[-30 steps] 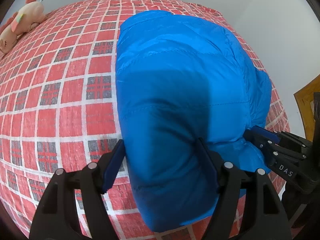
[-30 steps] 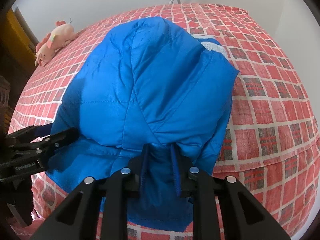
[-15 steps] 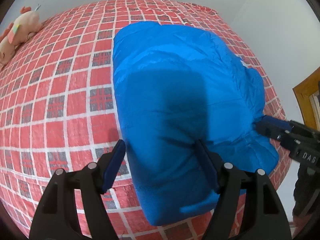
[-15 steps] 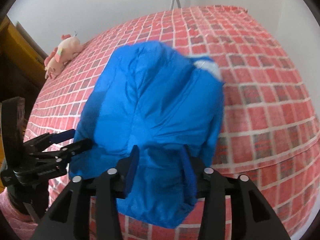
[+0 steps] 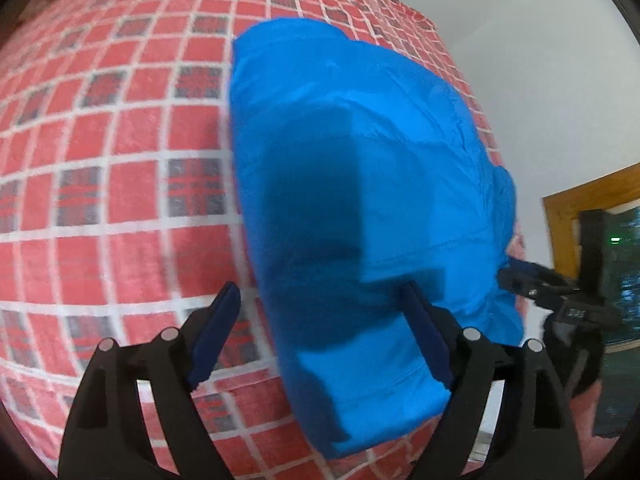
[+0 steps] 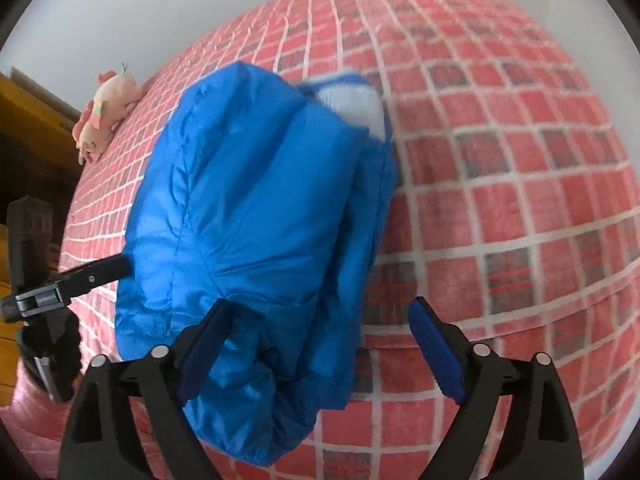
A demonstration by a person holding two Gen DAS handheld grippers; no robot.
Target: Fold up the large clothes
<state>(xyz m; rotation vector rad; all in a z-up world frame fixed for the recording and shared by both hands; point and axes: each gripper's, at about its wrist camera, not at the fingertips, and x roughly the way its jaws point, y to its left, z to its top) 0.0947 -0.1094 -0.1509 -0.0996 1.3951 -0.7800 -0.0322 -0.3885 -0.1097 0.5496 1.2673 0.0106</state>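
Jacket (image 5: 360, 184) lies folded into a compact bundle on the bed (image 5: 120, 160); both grippers, left (image 5: 320, 340) and right (image 6: 320, 344), are wide open, gripping nothing. Folding looks nearly finished.

Blue jacket (image 5: 360, 184), red-checked bedspread (image 5: 120, 184)

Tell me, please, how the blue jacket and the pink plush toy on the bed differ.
The blue jacket is shiny, quilted fabric, whereas the plush toy is pale pink and fuzzy. The jacket covers a broad stretch of the bed, while the toy takes up only a small spot. The jacket lies bundled at the near edge, close to the camera, and the toy sits far back at the left edge. Both rest on the red checked bedspread.
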